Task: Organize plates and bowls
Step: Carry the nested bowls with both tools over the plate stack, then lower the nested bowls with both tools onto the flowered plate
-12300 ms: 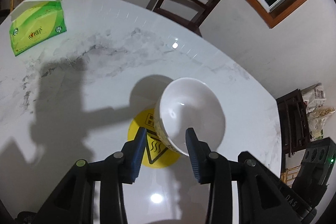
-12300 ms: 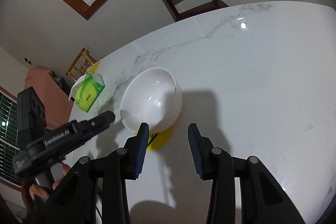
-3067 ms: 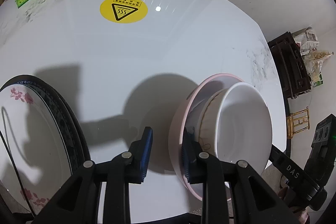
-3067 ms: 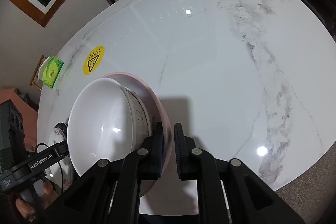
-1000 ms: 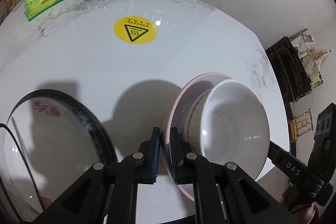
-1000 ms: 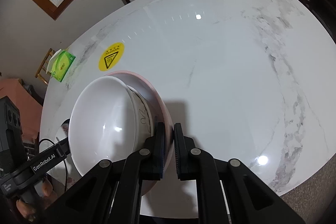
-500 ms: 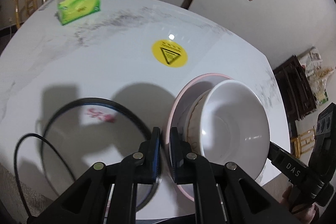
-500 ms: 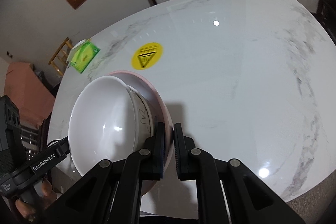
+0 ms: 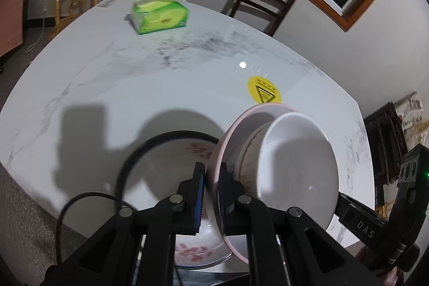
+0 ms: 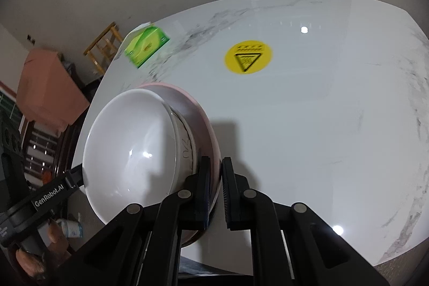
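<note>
A pink bowl (image 9: 228, 141) holds a patterned bowl (image 9: 246, 152) with a white bowl (image 9: 300, 165) nested inside it, and the stack hangs tilted above the marble table (image 9: 134, 71). My left gripper (image 9: 211, 168) is shut on the pink rim's left side. My right gripper (image 10: 215, 162) is shut on the opposite side of the pink bowl (image 10: 198, 109), with the white bowl (image 10: 128, 152) to its left. A dark-rimmed plate (image 9: 166, 160) with pink flowers lies on the table under the stack's left edge.
A green tissue box (image 9: 159, 14) sits at the table's far left, and a round yellow warning sticker (image 9: 264, 93) lies near the middle. A dark wooden chair (image 9: 262, 2) stands behind the table. The near table edge runs just below the plate.
Both grippers have carried the bowl stack sideways and slightly upward. It now hangs partly over the flowered plate, which has slid from the left edge to beneath the left gripper.
</note>
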A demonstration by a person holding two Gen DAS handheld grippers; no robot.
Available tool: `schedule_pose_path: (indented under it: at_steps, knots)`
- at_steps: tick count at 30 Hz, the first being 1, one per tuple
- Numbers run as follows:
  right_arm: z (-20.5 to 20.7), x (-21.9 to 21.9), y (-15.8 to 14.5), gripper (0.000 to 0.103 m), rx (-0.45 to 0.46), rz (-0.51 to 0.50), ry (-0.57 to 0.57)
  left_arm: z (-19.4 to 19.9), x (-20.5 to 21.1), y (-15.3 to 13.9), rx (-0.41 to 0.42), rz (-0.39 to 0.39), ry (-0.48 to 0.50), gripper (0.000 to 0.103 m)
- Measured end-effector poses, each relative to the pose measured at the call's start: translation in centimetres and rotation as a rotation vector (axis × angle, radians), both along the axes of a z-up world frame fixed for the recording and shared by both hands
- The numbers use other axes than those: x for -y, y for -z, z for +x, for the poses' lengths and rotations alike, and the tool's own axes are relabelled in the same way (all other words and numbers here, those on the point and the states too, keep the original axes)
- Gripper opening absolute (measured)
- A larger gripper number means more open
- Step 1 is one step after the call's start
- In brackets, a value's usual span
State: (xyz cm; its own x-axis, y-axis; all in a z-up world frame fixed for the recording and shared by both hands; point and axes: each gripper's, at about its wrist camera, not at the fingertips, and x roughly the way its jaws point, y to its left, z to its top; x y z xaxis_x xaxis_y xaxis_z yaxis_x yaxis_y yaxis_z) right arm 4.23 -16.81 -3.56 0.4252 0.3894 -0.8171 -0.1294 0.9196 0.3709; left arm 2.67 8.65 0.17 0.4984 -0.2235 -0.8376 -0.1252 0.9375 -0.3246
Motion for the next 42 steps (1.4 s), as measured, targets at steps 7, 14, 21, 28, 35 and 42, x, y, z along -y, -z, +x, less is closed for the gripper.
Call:
schedule_pose_path:
  at_steps: [7,14,21,28,35,42]
  knots:
    - [-0.8,-3.3,0.8,0.010,-0.023,-0.002,-0.056,-1.8,-3.0,0.2,-0.002,0.006,-0.051,0.008]
    - [-1.3,-4.9,1.6,0.010,-0.035,-0.013,-0.074,-2.4,-4.3,1.5,-0.021,-0.007,-0.069,0.008]
    - [-1.2,-5.7,2.5,0.010,-0.046,-0.031,-0.077,-2.5,-4.8,2.5,-0.038,-0.017,-0.075,0.008]
    - [-1.1,-6.1,3.4,0.010,-0.059,-0.040,-0.076,-2.3,-5.1,3.6,-0.054,-0.022,-0.078,0.008]
    - [-1.3,-6.2,3.4,0.012,-0.051,-0.042,-0.077,-2.4,-5.3,3.9,-0.053,-0.033,-0.079,0.008]
    - [-1.8,-6.4,3.1,0.014,-0.025,-0.045,-0.083,-2.7,-5.9,4.2,-0.051,-0.052,-0.065,0.009]
